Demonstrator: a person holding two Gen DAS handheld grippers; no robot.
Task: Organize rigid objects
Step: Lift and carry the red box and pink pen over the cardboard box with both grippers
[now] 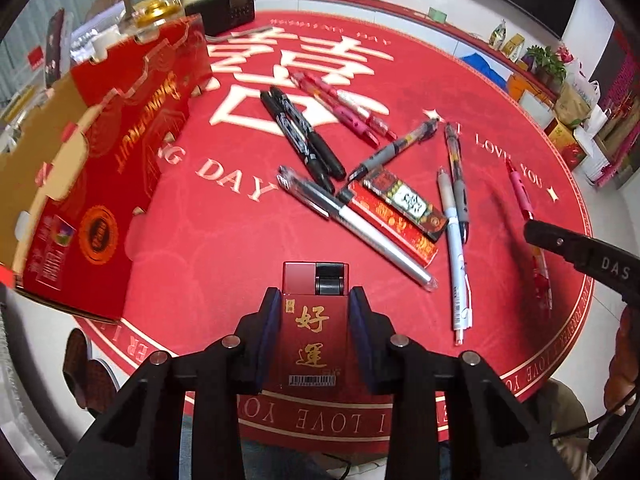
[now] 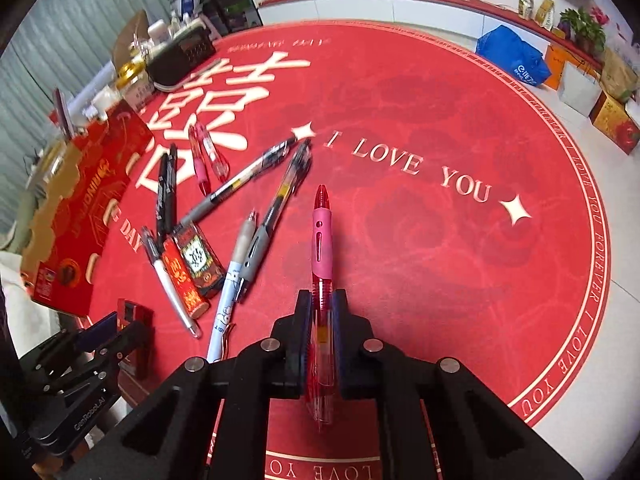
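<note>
My left gripper (image 1: 315, 300) is shut on a red lighter (image 1: 314, 320) with gold characters, held over the near edge of the red round mat (image 1: 224, 240). My right gripper (image 2: 322, 300) is shut on a red pen with a pink grip (image 2: 322, 248), which points away over the mat. Several pens lie scattered mid-mat: black markers (image 1: 304, 136), red-pink pens (image 1: 344, 108), a silver pen (image 1: 360, 228), grey pens (image 1: 394, 148) and a white pen (image 1: 456, 256). Two small red and black boxes (image 1: 400, 208) lie among them.
A large red and gold cardboard box (image 1: 100, 168) stands open at the mat's left edge. A black radio (image 1: 224, 8) and clutter sit behind it. Bags and boxes (image 2: 516, 56) line the far wall. The right gripper's body shows in the left wrist view (image 1: 584, 256).
</note>
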